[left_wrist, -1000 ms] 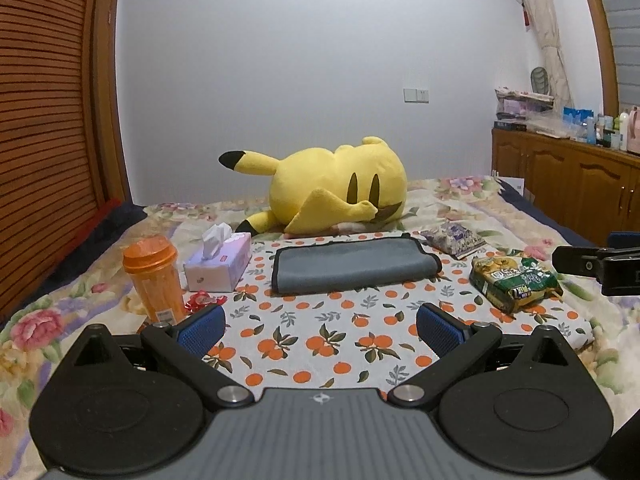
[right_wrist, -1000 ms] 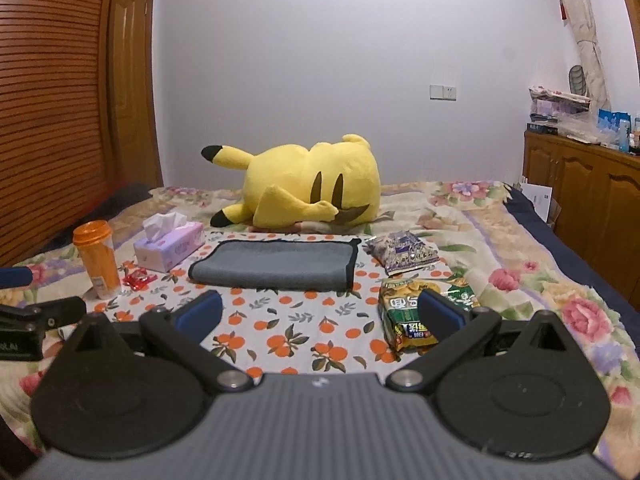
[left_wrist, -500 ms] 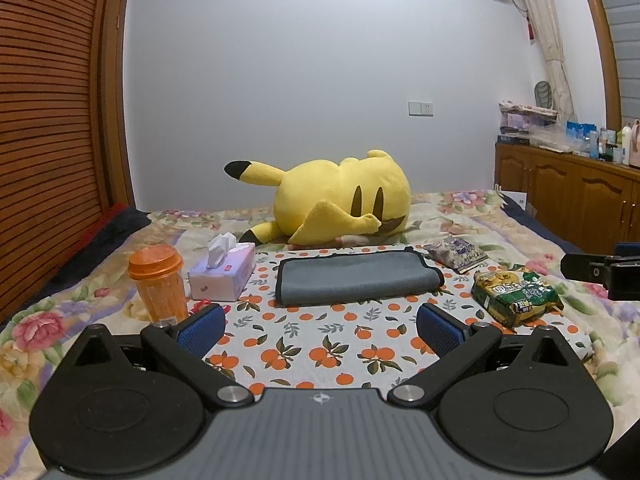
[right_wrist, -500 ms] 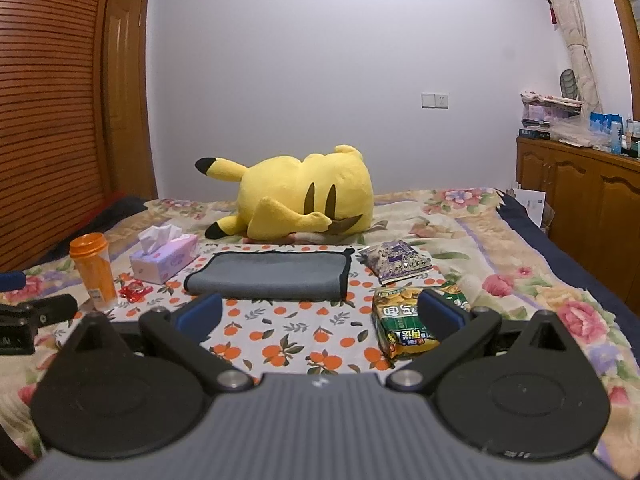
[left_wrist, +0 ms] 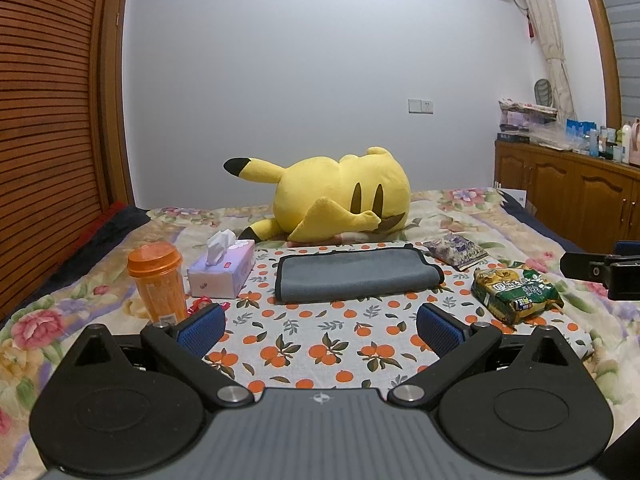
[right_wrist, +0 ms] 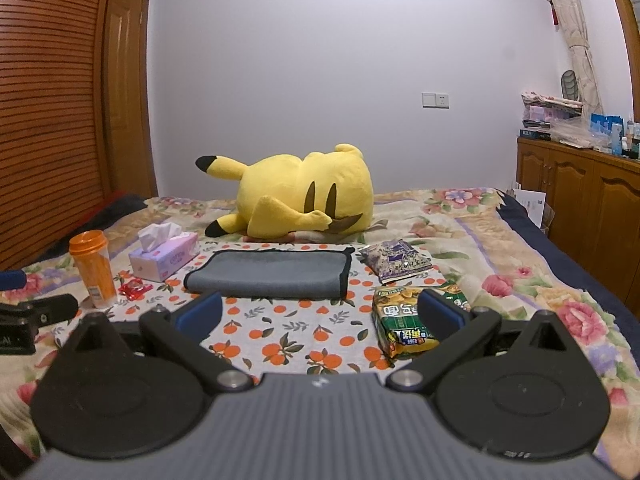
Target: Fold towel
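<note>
Both the left claw (left_wrist: 320, 326) and the right claw (right_wrist: 320, 314) are seen spread wide and empty above an orange-print cloth (left_wrist: 320, 340) laid over a floral bed cover (right_wrist: 500, 248). The grey towel (left_wrist: 356, 276) is found folded flat further back on that cloth, between a tissue box (left_wrist: 222, 270) and snack packets (left_wrist: 516, 290). A yellow plush toy (left_wrist: 340, 196) is set behind it, before a pale wall (left_wrist: 320, 80) flanked by wooden cabinets (left_wrist: 568, 200).

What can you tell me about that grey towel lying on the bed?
The grey towel looks like soft, plush microfibre with dark stitched edging. It is already folded over into a long flat rectangle, with a rounded fold along its near edge. It lies on the orange-print cloth, between the tissue box and the snack packets, in front of the yellow plush toy. Neither gripper touches it.
</note>
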